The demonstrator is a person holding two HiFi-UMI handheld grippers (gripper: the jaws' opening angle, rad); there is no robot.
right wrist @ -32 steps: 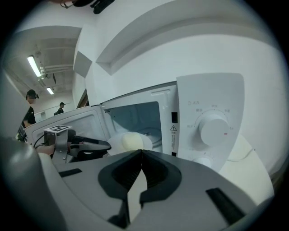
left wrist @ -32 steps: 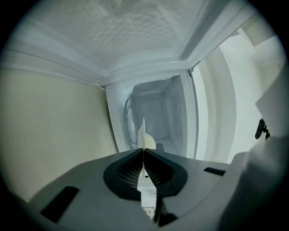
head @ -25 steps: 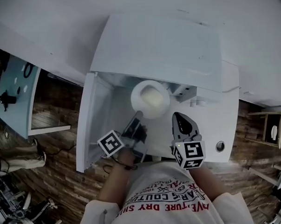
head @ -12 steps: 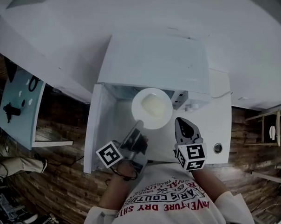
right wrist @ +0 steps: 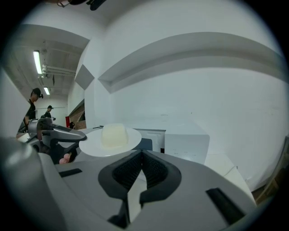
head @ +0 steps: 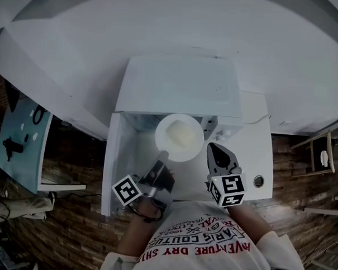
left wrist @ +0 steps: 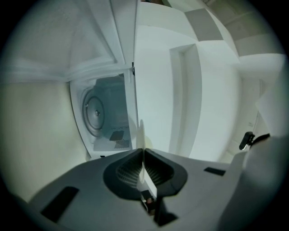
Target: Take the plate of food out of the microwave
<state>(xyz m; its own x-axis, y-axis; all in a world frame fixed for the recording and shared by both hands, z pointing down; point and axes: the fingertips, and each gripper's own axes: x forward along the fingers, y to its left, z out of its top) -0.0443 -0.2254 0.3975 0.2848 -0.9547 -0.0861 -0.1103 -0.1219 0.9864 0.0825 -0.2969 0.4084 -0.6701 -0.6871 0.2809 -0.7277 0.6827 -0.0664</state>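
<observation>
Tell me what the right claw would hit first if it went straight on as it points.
Likely the microwave, at its control panel; the right claw aims just right of the plate, though depth is unclear.

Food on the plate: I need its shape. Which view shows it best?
Right gripper view: the food stands side-on, a pale block on the plate. The head view shows it from above; the left gripper view, only the plate's edge.
</observation>
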